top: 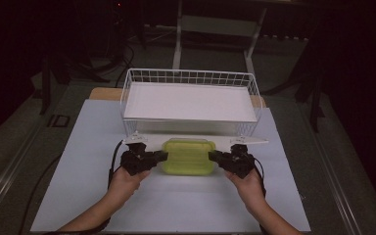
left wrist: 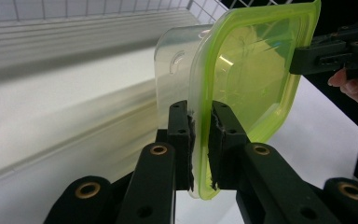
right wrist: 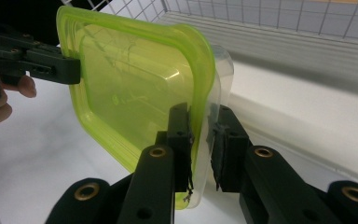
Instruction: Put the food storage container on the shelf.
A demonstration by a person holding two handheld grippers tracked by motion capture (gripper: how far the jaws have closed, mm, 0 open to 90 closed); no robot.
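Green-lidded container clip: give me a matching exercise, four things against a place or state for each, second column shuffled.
Things:
1. left hand-held gripper
2. right hand-held gripper
3. green-lidded container
4. white wire basket

Places or states:
A. at the far side of the table, behind the container
B. clamped on the container's left rim
C. between the two grippers, in front of the basket
D. clamped on the container's right rim

Pairs: 1-B, 2-D, 3-C, 4-A
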